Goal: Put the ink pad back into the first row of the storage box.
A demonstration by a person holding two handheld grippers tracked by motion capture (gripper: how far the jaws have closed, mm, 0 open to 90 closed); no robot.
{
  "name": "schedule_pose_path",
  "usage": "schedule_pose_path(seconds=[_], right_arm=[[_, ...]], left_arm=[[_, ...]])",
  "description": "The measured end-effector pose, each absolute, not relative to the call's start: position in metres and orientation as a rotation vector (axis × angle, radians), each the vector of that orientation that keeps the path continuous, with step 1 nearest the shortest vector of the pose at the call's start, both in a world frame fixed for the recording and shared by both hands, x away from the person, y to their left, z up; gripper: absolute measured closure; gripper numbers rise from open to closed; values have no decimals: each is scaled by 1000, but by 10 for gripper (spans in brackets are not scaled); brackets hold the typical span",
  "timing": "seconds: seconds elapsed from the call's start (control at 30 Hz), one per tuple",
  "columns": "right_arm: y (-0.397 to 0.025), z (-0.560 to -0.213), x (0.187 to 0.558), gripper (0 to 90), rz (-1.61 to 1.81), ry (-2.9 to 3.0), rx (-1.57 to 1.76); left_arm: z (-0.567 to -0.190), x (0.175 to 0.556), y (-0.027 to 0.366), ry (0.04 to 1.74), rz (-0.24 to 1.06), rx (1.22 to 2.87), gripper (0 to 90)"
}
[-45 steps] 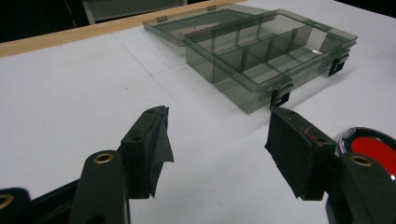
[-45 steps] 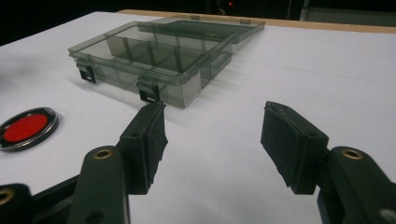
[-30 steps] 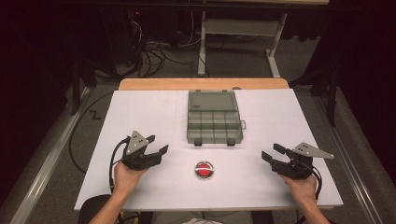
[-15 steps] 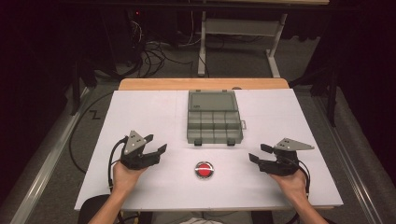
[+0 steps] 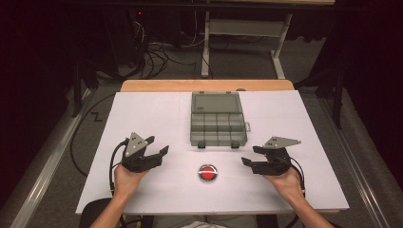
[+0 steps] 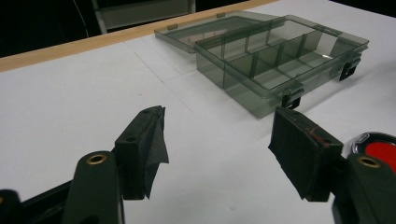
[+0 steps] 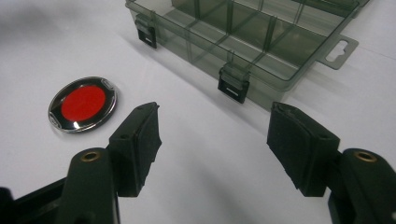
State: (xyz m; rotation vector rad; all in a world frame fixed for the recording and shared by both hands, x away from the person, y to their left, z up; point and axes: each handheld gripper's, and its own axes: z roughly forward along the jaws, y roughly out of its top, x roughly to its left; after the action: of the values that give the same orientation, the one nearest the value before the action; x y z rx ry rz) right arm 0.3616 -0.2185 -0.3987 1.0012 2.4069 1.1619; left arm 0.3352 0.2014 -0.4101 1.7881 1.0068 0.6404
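Both claws spread apart and empty, right claw [image 5: 250, 156] should swing low, straddling the red disc [image 5: 207, 173] near the counter's [image 5: 142, 114] front edge, while left claw [image 5: 160, 153] waits.

A smoky grey organiser box [image 5: 217, 125], a red, chrome-rimmed disc [image 5: 207, 173] and a white table [image 5: 142, 118].
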Motion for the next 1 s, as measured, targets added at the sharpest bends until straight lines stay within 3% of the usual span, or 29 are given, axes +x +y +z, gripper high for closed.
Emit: schedule_pose_path(seconds=[1.0], right_arm=[[-162, -391, 372, 386, 998, 2635, 888]], left_arm=[[-410, 335, 201, 991, 644, 1791, 349]])
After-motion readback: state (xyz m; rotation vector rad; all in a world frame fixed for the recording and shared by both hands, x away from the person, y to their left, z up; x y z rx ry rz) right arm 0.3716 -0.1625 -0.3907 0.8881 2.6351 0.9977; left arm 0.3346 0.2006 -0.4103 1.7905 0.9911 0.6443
